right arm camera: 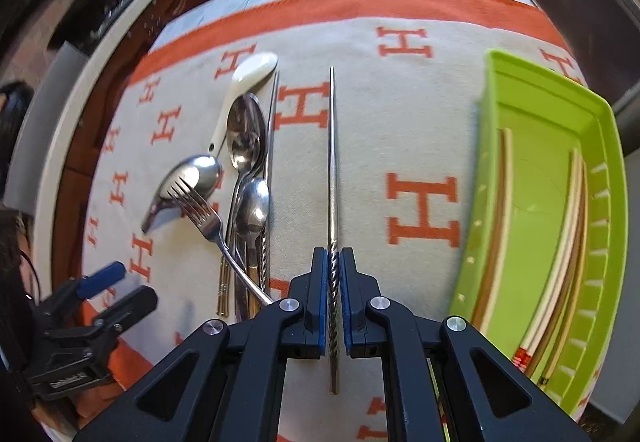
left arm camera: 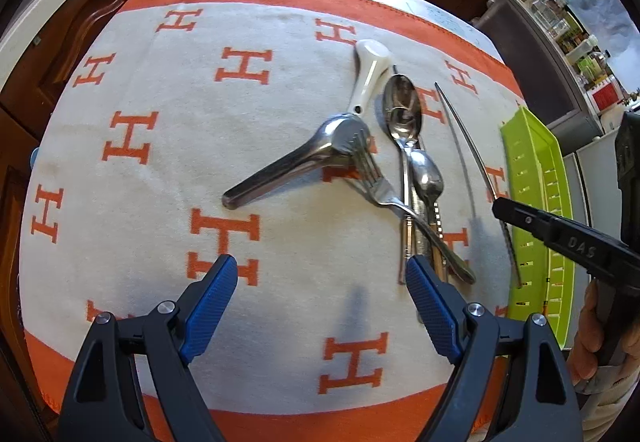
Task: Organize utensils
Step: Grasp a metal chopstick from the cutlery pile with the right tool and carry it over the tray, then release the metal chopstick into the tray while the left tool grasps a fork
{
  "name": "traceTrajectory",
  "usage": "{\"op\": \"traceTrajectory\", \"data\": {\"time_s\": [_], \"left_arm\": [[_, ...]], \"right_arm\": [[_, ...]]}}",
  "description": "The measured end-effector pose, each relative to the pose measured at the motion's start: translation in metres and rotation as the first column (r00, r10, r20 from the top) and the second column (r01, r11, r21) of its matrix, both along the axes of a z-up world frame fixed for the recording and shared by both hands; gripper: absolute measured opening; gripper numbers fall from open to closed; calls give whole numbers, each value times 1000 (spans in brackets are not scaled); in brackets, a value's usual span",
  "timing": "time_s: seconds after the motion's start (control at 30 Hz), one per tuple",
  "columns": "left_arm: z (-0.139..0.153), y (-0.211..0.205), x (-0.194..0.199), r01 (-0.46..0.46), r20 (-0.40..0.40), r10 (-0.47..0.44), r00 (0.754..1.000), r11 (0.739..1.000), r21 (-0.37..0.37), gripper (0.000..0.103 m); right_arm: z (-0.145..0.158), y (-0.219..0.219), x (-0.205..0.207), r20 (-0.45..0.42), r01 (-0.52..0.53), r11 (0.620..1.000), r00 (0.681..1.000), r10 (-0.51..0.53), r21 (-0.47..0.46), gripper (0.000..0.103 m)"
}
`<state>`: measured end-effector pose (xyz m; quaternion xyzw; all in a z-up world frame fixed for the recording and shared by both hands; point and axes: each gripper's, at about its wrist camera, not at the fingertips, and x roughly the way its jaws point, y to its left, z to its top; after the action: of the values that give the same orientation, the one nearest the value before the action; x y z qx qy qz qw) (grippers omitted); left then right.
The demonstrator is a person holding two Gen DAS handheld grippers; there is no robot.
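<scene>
My right gripper [right arm camera: 334,262] is shut on a metal chopstick [right arm camera: 332,161] by its twisted handle, held above the cloth and pointing away; it also shows in the left wrist view [left arm camera: 460,133]. My left gripper [left arm camera: 320,274] is open and empty above the cloth, just in front of the utensil pile. The pile holds a white ceramic spoon [left arm camera: 370,71], a large steel ladle spoon [left arm camera: 304,157], a fork [left arm camera: 384,193], two steel spoons [left arm camera: 402,109] and a second chopstick [right arm camera: 271,129]. The green tray [right arm camera: 540,169] at the right holds wooden chopsticks [right arm camera: 560,242].
An orange-bordered cloth [left arm camera: 160,169] with H letters covers the table. The right gripper's body [left arm camera: 568,242] and hand reach in at the right of the left view. Dark cabinets and a cluttered counter [left arm camera: 560,1] lie beyond the table.
</scene>
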<state>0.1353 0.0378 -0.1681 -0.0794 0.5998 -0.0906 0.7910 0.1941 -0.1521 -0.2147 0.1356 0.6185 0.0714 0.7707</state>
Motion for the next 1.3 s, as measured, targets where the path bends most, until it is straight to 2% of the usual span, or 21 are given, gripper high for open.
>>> {"op": "traceTrajectory", "data": {"time_s": [0.13, 0.2, 0.37, 0.47, 0.57, 0.73, 0.77, 0.8, 0.83, 0.9, 1.03, 1.23, 1.3], "left_arm": [[2, -11, 7, 19, -18, -20, 1000, 997, -69, 79], [-1, -14, 17, -1, -44, -4, 999, 992, -127, 79], [-13, -20, 39, -63, -82, 48, 996, 977, -202, 71], [-22, -23, 48, -107, -96, 89, 991, 974, -198, 69], [-31, -25, 51, -127, -109, 109, 988, 975, -182, 66], [-31, -35, 55, -116, -50, 111, 993, 984, -135, 65], [-31, -37, 56, -117, -38, 113, 993, 985, -129, 53], [-32, -38, 56, -116, -33, 112, 993, 986, -124, 37], [-33, -39, 56, -115, -30, 112, 993, 986, -119, 29], [-36, -39, 59, -129, -26, 127, 992, 984, -122, 6], [-42, -33, 62, -167, -20, 166, 986, 965, -201, 3], [-34, -30, 53, -158, -3, 162, 987, 958, -239, 1], [-23, -34, 49, -130, 25, 140, 990, 962, -241, 0]], "right_arm": [[24, -29, -21, 50, 67, 996, 996, -69, 55, 5], [39, -50, -36, 79, 112, 991, 990, -118, 75, 5], [66, -98, -73, 132, 212, 974, 967, -220, 75, 6], [79, -121, -96, 155, 250, 964, 953, -261, 89, 6], [86, -138, -118, 183, 294, 954, 937, -299, 53, 5], [65, -147, -134, 120, 301, 952, 945, -306, 57, 6], [59, -146, -134, 91, 301, 952, 948, -305, 59, 6], [53, -145, -133, 67, 306, 950, 949, -309, 60, 6], [49, -145, -134, 55, 308, 949, 949, -311, 62, 6], [44, -145, -135, 42, 307, 949, 950, -310, 75, 6], [42, -145, -136, 42, 303, 949, 951, -308, 88, 6], [39, -145, -134, 38, 318, 946, 946, -321, 69, 8], [40, -144, -133, 48, 313, 948, 948, -316, 58, 28]]}}
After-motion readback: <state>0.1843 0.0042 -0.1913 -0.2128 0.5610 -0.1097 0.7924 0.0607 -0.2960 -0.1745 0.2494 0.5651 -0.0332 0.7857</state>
